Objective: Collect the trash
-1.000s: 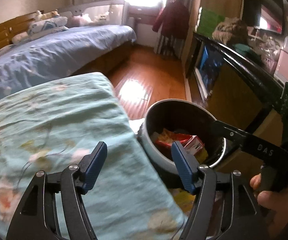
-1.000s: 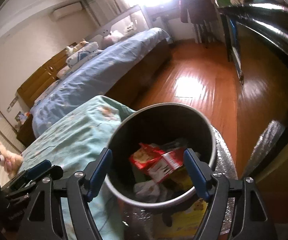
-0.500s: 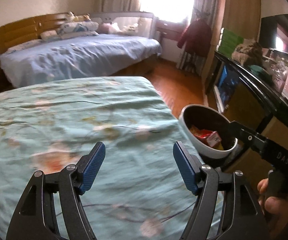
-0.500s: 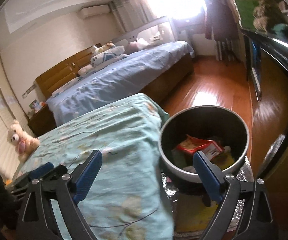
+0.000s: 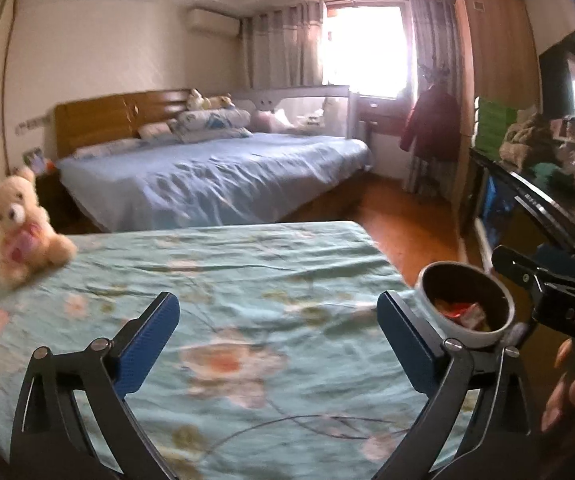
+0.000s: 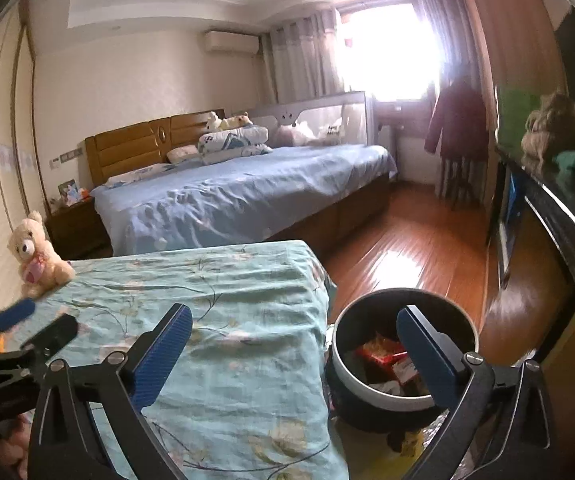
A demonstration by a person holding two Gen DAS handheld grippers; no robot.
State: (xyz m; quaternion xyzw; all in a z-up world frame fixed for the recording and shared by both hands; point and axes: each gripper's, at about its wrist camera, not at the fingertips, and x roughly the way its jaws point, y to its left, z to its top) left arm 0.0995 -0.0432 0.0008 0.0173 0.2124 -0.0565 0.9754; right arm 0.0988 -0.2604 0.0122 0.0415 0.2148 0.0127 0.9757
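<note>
Red wrappers in upright, mouth-up bin; left gripper and right gripper fingers just spread, empty.

A bed under a green flowered sheet carries a teddy bear — near the wall. The wooden floor holds the trash bin — just beside the bed.

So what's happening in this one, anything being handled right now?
Nothing is held at this moment. A person carries a gripper in each hand over the bed with the green floral cover. The left gripper and right gripper have just been opening and now stand wide with nothing between their fingers. The round trash bin beside the bed already holds red wrappers. A teddy bear sits at the far edge of the cover.
</note>
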